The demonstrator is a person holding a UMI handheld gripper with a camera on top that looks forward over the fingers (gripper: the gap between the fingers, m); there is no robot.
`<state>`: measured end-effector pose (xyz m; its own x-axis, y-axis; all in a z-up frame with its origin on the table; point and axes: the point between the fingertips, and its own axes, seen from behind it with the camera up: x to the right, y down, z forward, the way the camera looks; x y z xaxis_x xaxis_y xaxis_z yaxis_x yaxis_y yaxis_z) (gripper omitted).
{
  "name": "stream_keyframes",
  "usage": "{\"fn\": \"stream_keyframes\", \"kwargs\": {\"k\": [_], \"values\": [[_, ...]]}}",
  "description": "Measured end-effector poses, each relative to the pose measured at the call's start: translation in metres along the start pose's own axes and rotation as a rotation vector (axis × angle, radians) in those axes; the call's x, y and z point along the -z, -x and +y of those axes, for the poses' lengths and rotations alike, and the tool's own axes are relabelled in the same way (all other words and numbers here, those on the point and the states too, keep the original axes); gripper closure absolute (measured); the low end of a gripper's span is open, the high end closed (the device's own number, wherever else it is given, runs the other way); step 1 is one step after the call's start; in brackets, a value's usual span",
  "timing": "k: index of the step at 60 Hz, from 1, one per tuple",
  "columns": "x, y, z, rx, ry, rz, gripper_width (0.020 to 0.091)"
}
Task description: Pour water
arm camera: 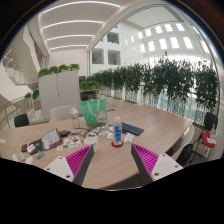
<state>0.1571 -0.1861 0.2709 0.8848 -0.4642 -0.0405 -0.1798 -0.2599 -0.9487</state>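
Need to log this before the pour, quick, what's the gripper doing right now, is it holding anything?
Gripper: open, holding nothing; the clear plastic water bottle with a blue label stands on the wooden table beyond the fingers.

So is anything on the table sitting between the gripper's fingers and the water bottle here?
Nothing visible is. The gripper is open, and bare table runs from between its fingers up to the bottle just ahead. The green bag stands beyond the bottle; the clutter lies off to one side.

A bright atrium with tall windows (160, 45), curved ceiling light strips (70, 22), a plant row (150, 80) and white cabinet (58, 88).
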Motion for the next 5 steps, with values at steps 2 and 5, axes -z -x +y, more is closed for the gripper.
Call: {"fn": "stream_keyframes", "kwargs": {"k": [2, 5], "values": [[0.010, 0.003, -0.001, -0.005, 0.003, 0.002, 0.0279], [0.022, 0.005, -0.003, -0.009, 0.003, 0.002, 0.0277]]}}
